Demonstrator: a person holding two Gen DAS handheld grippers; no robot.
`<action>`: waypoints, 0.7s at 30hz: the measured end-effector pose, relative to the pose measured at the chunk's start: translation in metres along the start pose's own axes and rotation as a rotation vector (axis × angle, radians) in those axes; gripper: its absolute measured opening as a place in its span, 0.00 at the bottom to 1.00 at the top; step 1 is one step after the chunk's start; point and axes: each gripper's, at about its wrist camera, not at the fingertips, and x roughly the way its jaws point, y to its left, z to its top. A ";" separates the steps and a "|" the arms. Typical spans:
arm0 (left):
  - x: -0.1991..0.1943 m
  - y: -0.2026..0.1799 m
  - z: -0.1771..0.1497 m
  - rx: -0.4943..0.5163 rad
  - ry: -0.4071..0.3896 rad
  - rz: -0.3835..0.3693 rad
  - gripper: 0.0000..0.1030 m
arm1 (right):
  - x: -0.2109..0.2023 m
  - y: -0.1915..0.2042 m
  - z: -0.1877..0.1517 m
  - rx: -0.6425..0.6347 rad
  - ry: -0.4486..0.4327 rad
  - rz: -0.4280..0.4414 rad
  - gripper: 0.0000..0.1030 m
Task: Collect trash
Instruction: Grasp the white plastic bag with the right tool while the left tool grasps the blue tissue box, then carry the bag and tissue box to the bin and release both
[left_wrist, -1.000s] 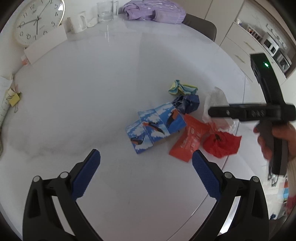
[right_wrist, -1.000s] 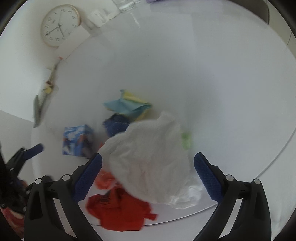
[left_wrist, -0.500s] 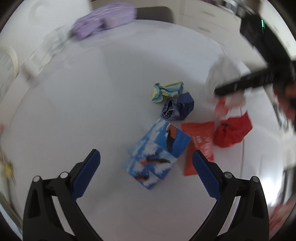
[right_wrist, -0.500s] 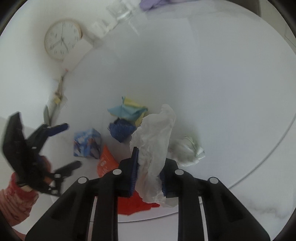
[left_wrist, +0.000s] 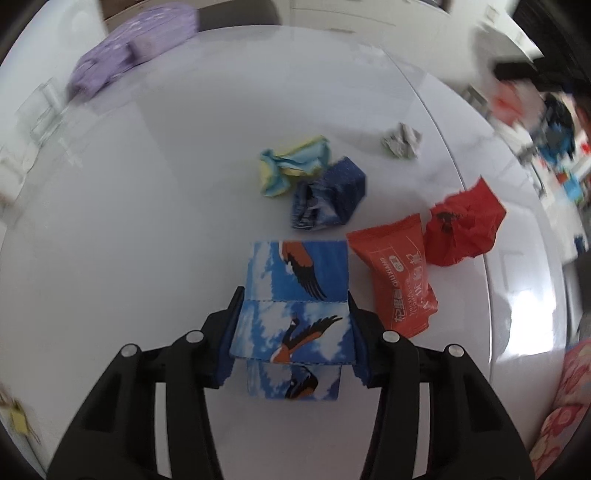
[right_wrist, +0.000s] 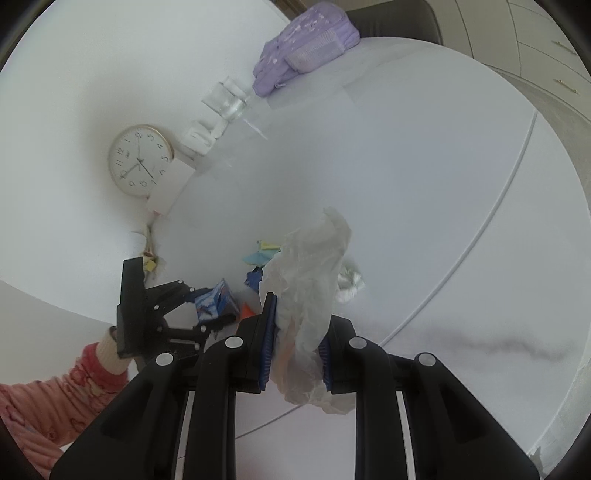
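Observation:
A blue carton (left_wrist: 295, 291) printed with birds lies on the white table (left_wrist: 147, 221). My left gripper (left_wrist: 293, 332) is over it, its jaws closing, and both pads touch the carton's sides. In the right wrist view my right gripper (right_wrist: 297, 343) is shut on a white plastic bag (right_wrist: 310, 280) that hangs lifted above the table. Loose trash lies beyond the carton: an orange snack wrapper (left_wrist: 397, 280), a red crumpled bag (left_wrist: 461, 229), a dark blue wrapper (left_wrist: 328, 195), a yellow and blue paper (left_wrist: 291, 166) and a grey paper ball (left_wrist: 402, 142).
A purple pouch (right_wrist: 306, 48), a glass (right_wrist: 227, 99) and a round clock (right_wrist: 140, 160) stand along the table's far side. A dark chair (right_wrist: 399, 18) sits behind the pouch. A pink sleeve (right_wrist: 74, 380) holds the left gripper. The table's rim (left_wrist: 495, 295) curves close on the right.
My left gripper rolled, came down over the blue carton and closed in on its sides. My right gripper shut on the white bag and lifted it, uncovering the grey paper ball.

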 end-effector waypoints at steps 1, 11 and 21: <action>-0.008 0.002 -0.002 -0.030 -0.012 0.009 0.47 | -0.006 -0.001 -0.004 0.003 -0.003 0.004 0.21; -0.134 -0.066 -0.020 -0.296 -0.186 0.136 0.47 | -0.075 -0.008 -0.059 -0.007 -0.035 -0.007 0.21; -0.149 -0.300 0.004 -0.397 -0.239 0.003 0.47 | -0.177 -0.059 -0.170 -0.089 -0.017 -0.256 0.21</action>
